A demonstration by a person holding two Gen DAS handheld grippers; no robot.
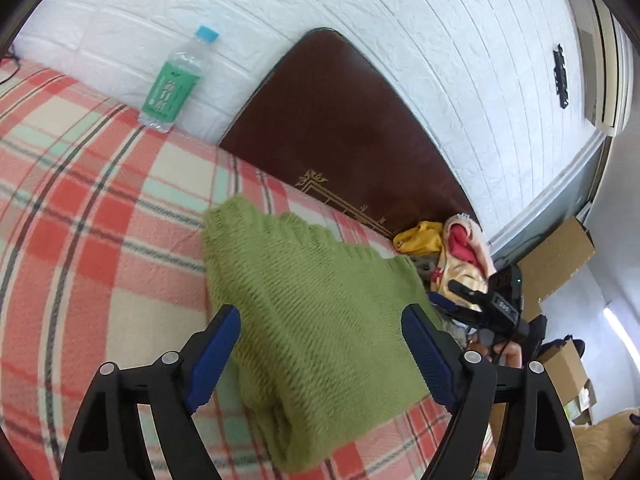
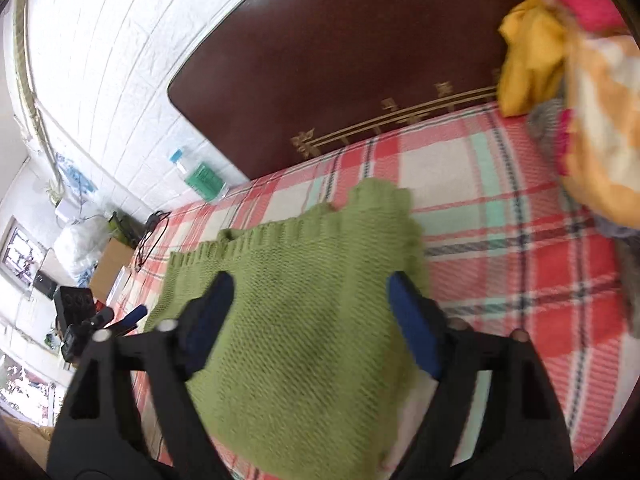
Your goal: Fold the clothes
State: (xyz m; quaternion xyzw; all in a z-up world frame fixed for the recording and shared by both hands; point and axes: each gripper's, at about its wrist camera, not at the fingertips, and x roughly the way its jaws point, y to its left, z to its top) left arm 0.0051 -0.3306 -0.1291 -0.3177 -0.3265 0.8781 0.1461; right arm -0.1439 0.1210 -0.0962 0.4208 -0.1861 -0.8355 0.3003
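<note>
Both tongs, left (image 1: 320,344) and right (image 2: 310,312), gape over green sweater (image 1: 316,308).

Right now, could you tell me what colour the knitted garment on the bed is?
Olive green knitted garment, a ribbed edge showing best in the right wrist view.

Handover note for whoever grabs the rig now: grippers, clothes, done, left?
Left gripper: open, holding nothing, over the green sweater.
Right gripper: open, holding nothing, over the same sweater.
Sweater lies on the plaid bed cover, apparently folded over, edges uneven.
Pile of unfolded clothes sits by the headboard.
Left: square up the sweater, then fold the pile.
</note>
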